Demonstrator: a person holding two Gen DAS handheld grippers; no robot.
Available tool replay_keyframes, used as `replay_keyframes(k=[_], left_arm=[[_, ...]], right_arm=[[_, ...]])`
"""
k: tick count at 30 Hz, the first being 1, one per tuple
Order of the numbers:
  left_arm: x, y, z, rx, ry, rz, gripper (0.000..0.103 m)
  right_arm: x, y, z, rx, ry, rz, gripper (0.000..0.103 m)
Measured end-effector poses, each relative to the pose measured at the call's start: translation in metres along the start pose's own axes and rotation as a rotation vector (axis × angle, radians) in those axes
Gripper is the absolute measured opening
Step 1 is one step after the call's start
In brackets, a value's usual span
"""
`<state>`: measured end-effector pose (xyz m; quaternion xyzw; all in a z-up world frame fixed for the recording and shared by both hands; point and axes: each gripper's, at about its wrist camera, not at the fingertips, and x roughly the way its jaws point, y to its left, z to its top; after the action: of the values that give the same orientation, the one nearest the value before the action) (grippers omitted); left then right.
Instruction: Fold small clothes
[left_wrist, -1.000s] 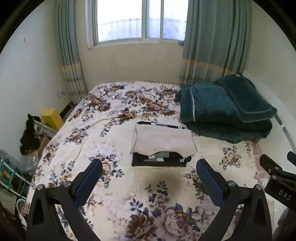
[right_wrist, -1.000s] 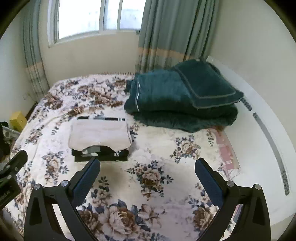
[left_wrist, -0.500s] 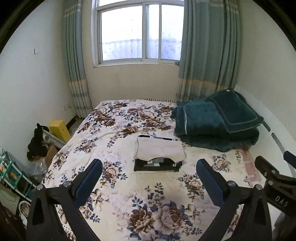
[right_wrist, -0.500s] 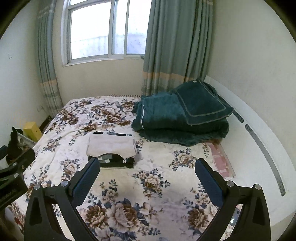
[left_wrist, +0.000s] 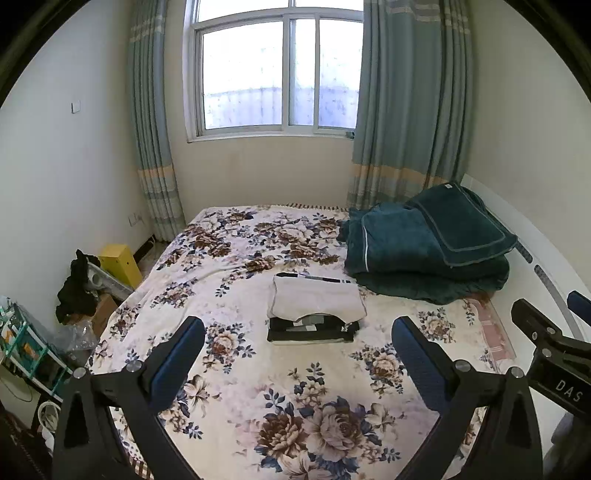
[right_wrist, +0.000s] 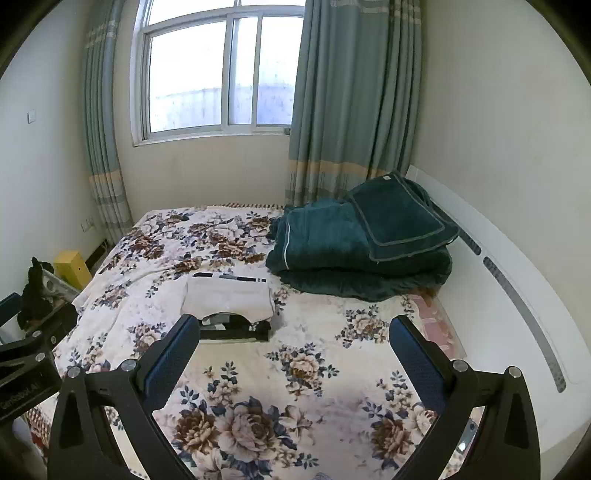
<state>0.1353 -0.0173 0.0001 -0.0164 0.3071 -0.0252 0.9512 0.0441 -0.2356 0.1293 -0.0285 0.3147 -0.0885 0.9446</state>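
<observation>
Left gripper: fingers spread wide, blue pads facing each other, nothing between them, held above the near part of the bed and off the fabric. Right gripper: same state, jaws wide apart, empty, blue pads clear of everything. Each gripper's black body shows at the edge of the other's view, right one at the far right of the left wrist view, left one at the far left of the right wrist view, so they sit side by side. Ahead of both: stack of folded clothes lying flat mid-bed on the floral bedspread, well apart from both sets of fingers. Top piece is a beige garment, folded, its front edge arching up over the dark folded items under it; a black-and-white striped edge pokes out at the far side of the stack. In the right wrist view the left fingertip overlaps the stack's near-left corner in the frame only, no contact. Right of the stack, near it: folded dark teal blanket with a teal pillow on top, up against the white headboard. Beyond the bed: window with grey-green curtains. Floor left of the bed: yellow box, dark clothing heap, clutter.
</observation>
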Motion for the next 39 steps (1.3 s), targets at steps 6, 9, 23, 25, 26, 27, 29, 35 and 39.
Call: replay_keyframes(k=[6, 9, 23, 25, 26, 27, 29, 35, 39], left_arm=[[-0.01, 0.0, 0.001, 0.004, -0.026, -0.004, 0.103], [-0.013, 0.002, 0.001, -0.001, -0.034, -0.003, 0.103], [-0.016, 0.001, 0.002, 0.0, -0.041, -0.008, 0.103], [-0.016, 0.0, 0.004, 0.002, -0.04, -0.006, 0.103], [-0.016, 0.0, 0.004, 0.002, -0.04, -0.009, 0.103], [-0.015, 0.0, 0.005, 0.003, -0.039, -0.007, 0.103], [-0.015, 0.0, 0.006, 0.003, -0.039, -0.011, 0.103], [-0.017, -0.002, 0.009, 0.004, -0.042, -0.005, 0.103], [-0.018, -0.004, 0.011, 0.004, -0.049, -0.001, 0.103]], right_arm=[[-0.002, -0.001, 0.006, -0.002, -0.011, 0.015, 0.103], [-0.003, -0.003, 0.007, 0.003, -0.016, 0.017, 0.103], [-0.005, 0.002, 0.01, 0.001, -0.023, 0.032, 0.103], [-0.006, 0.002, 0.01, 0.002, -0.024, 0.033, 0.103], [-0.008, 0.004, 0.012, 0.0, -0.026, 0.036, 0.103], [-0.008, 0.004, 0.013, 0.0, -0.027, 0.038, 0.103], [-0.01, 0.006, 0.015, -0.002, -0.028, 0.043, 0.103], [-0.009, 0.006, 0.016, -0.005, -0.032, 0.052, 0.103], [-0.009, 0.007, 0.016, -0.006, -0.035, 0.057, 0.103]])
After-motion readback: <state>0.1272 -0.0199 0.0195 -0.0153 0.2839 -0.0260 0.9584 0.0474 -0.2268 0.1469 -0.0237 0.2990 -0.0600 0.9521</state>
